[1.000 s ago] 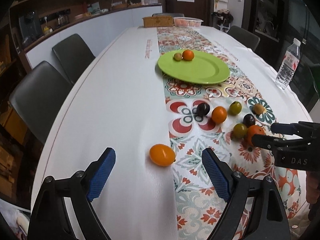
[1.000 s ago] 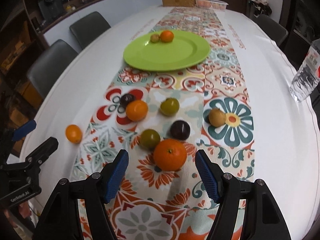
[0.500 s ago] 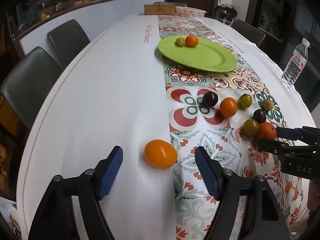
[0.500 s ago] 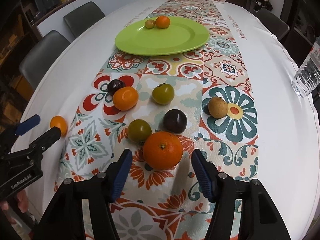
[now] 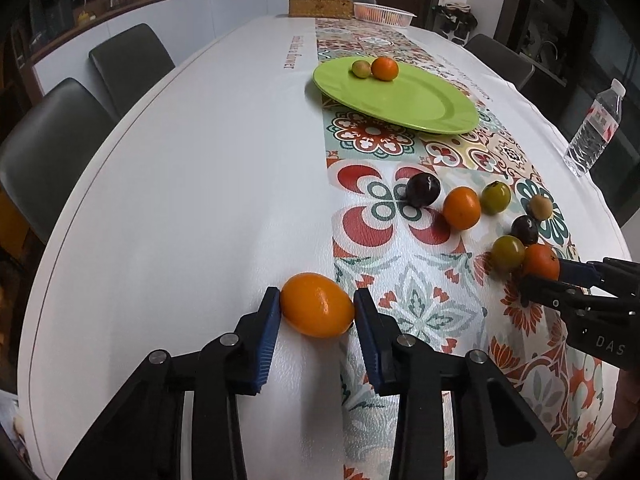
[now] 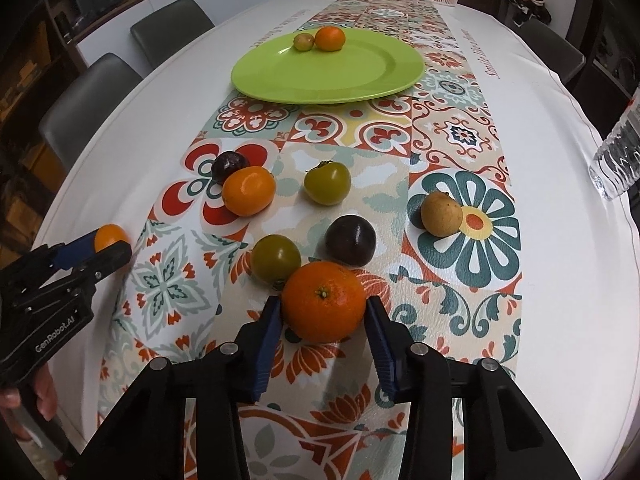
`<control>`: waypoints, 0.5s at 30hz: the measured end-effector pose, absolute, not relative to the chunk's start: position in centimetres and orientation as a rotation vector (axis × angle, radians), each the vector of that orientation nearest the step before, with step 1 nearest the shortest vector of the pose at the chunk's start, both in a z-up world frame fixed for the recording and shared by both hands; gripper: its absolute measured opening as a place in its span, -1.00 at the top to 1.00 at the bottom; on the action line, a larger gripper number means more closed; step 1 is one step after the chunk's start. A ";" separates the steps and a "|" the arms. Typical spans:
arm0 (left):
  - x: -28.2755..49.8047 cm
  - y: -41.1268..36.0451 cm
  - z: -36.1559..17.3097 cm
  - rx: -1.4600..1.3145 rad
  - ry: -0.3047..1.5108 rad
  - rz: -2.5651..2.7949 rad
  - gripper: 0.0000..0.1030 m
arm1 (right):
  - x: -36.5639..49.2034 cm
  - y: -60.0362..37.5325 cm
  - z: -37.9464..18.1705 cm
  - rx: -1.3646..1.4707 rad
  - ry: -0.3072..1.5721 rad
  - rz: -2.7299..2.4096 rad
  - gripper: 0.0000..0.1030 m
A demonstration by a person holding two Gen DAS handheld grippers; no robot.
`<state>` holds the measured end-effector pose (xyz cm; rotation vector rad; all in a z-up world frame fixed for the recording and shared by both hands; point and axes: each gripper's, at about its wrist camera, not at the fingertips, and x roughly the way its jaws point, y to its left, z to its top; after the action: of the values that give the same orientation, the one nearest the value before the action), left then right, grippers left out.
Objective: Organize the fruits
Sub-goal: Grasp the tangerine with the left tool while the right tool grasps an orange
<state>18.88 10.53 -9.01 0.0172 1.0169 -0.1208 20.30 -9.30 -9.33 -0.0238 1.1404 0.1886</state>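
On the white tablecloth just left of the patterned runner lies an oval orange fruit [image 5: 316, 311]. My left gripper [image 5: 316, 300] has both blue pads against its sides, the jaws still closing. In the right wrist view a round orange [image 6: 323, 301] rests on the runner with my right gripper [image 6: 324, 309] closing on it, pads touching both sides. The green plate [image 6: 340, 80] stands farther up the runner and holds a small greenish fruit [image 6: 303, 41] and an orange [image 6: 330, 38]. Each gripper also shows at the other view's edge.
Loose on the runner lie two dark plums [image 6: 351, 240], two green fruits [image 6: 276, 258], an orange fruit [image 6: 249, 191] and a brown one [image 6: 441, 214]. A water bottle [image 5: 593, 128] stands at the right edge. Dark chairs [image 5: 48, 148] line the left side, baskets [image 5: 382, 12] the far end.
Both grippers have narrowed from wide open until their pads meet the fruit. The left one has also come down and forward around the oval orange fruit; the right has stayed put.
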 end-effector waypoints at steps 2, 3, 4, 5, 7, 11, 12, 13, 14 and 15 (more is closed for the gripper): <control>18.9 10.5 -9.0 0.017 1.016 -0.120 0.29 | 20.3 -9.3 -9.3 -0.028 1.138 0.190 0.17; 18.9 10.4 -9.0 0.019 1.016 -0.118 0.29 | 20.3 -9.3 -9.3 -0.029 1.137 0.191 0.17; 18.8 10.4 -9.0 0.019 1.017 -0.118 0.29 | 20.3 -9.3 -9.3 -0.030 1.136 0.192 0.17; 18.7 10.4 -8.9 0.018 1.017 -0.120 0.29 | 20.2 -9.3 -9.3 -0.030 1.136 0.193 0.17; 18.5 10.3 -8.7 0.020 1.014 -0.123 0.29 | 20.2 -9.3 -9.2 -0.031 1.134 0.197 0.18; 17.9 9.8 -7.9 0.033 0.998 -0.122 0.29 | 19.9 -9.6 -9.1 -0.028 1.124 0.207 0.18; 17.7 9.7 -7.7 0.032 0.994 -0.126 0.29 | 19.9 -9.8 -9.0 -0.028 1.121 0.209 0.18; 17.6 9.5 -7.5 0.031 0.992 -0.129 0.29 | 19.7 -9.9 -8.9 -0.026 1.116 0.213 0.18; 17.4 9.4 -7.4 0.029 0.990 -0.132 0.29 | 19.7 -10.0 -8.8 -0.025 1.112 0.216 0.18; 17.2 9.2 -7.2 0.028 0.988 -0.134 0.29 | 19.5 -10.1 -8.7 -0.025 1.108 0.220 0.18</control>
<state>17.20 9.23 -7.16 0.0280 0.9879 -0.1339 19.53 -10.13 -8.70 -0.0250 1.1076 0.2201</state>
